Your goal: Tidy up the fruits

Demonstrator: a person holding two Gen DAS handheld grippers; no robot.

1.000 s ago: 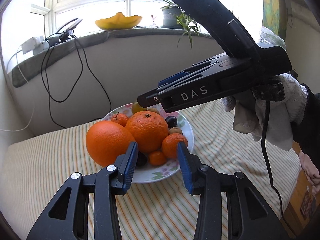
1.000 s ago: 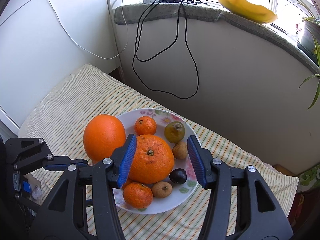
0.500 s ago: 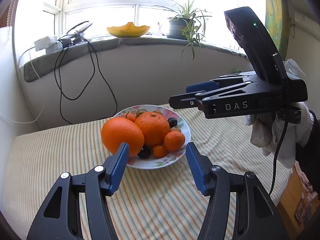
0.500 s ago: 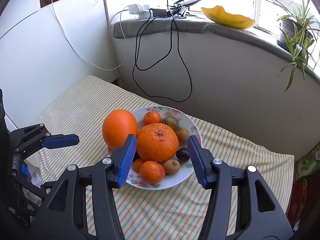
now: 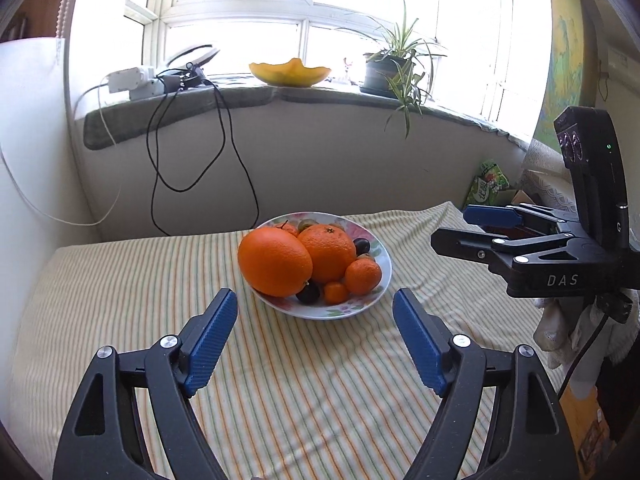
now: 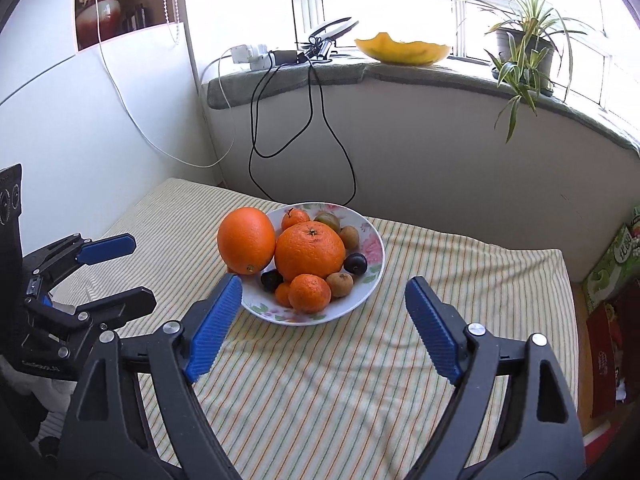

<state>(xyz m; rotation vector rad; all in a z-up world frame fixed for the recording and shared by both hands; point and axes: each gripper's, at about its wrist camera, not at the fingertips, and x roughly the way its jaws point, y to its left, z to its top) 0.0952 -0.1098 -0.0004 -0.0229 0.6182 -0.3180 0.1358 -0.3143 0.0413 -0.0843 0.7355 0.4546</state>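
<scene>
Both my left gripper [image 5: 315,340] and right gripper [image 6: 324,326] gape empty; the floral fruit plate [image 6: 370,284] sits just ahead.

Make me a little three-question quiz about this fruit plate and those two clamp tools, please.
1. True or false: the left gripper is shut on a fruit.
2. Which fruit overhangs the rim of the plate: A the smooth large orange, B the dark plum, C the bumpy large orange?
3. What cloth covers the table?

Key: 1 false; both it and the right gripper are open, holding nothing. 2 A. 3 A striped cloth.
</scene>
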